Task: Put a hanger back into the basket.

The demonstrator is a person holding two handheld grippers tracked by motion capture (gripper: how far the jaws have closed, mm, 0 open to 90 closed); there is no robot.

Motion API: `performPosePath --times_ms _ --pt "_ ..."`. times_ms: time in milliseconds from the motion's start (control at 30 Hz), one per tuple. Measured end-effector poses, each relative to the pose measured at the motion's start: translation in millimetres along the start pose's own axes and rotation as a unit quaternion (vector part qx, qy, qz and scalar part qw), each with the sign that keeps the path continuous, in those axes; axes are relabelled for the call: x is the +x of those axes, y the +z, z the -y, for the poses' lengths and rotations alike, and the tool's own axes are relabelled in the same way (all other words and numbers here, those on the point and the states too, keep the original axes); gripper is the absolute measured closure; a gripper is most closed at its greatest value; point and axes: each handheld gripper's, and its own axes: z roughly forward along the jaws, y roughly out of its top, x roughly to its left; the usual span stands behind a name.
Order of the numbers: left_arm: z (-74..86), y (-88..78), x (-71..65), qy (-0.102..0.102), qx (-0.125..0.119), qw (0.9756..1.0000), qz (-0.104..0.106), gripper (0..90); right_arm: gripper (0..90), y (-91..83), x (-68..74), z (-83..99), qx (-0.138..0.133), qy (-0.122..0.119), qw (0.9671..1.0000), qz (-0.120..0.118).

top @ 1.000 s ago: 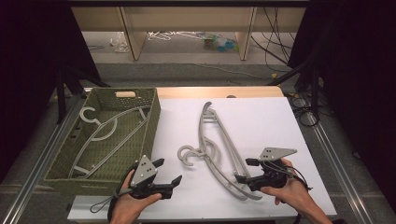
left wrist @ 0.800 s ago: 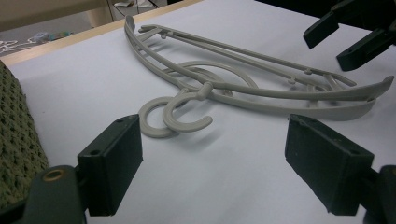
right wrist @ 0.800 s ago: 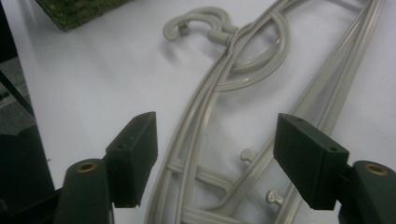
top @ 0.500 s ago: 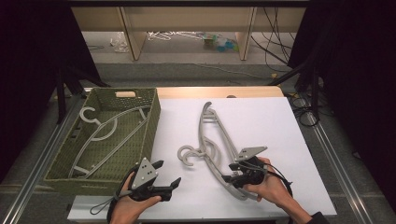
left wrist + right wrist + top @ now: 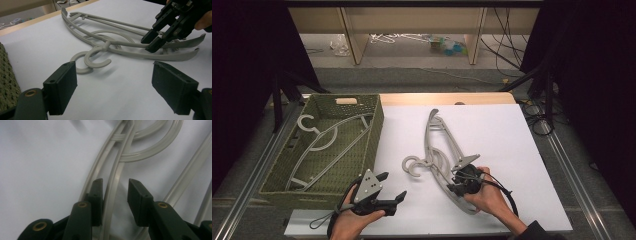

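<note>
Two grey plastic hangers (image 5: 437, 150) lie stacked on the white table top (image 5: 512, 145), hooks pointing left. My right gripper (image 5: 455, 185) is low over their near arms. Its jaws have just been closing and now straddle one hanger arm (image 5: 112, 192); a gap still shows beside the right pad (image 5: 136, 195). From the left gripper view, the right gripper (image 5: 152, 41) tips down onto the hangers (image 5: 100, 47). My left gripper (image 5: 393, 186) rests at the table's front edge, its jaws wide open (image 5: 115, 77) with nothing between them, pointing at the hooks.
A green woven basket (image 5: 374, 135) stands at the left with a third grey hanger (image 5: 327, 145) lying inside. Black curtains flank the table, and cables run along the floor at the right.
My right hand has moved left and down from the table's right side onto the hangers' near arms, and its jaws have narrowed around one arm. The left hand has stayed put.
</note>
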Motion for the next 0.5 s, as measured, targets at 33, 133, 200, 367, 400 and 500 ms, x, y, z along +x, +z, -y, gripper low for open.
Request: performPosePath --times_ms 33,133,200,367,400,500 --pt "-0.1 0.5 0.3 0.002 0.001 1.0000 0.001 20.4 64.5 2.8 0.8 -0.6 0.004 0.004 1.0000 0.005" --pt "0.4 2.1 -1.0 0.003 0.003 1.0000 0.002 20.5 68.3 7.8 1.1 -4.4 0.011 -0.009 0.9998 0.013" --pt "0.6 2.4 -0.9 0.005 0.004 1.0000 0.003 20.6 75.3 8.6 1.6 -4.9 0.014 -0.013 0.9998 0.010" --pt "1.2 1.8 2.1 0.009 0.005 0.9999 -0.002 21.1 76.9 0.2 -4.8 -5.9 0.027 -0.010 0.9995 -0.010" --pt "1.4 2.0 2.2 0.005 0.004 1.0000 -0.004 21.2 77.0 -3.7 -6.2 -6.4 0.027 -0.012 0.9995 -0.012" --pt "2.0 2.7 3.7 0.013 0.005 0.9999 -0.009 21.7 78.0 -19.8 -13.0 -5.8 0.020 -0.014 0.9993 -0.029"
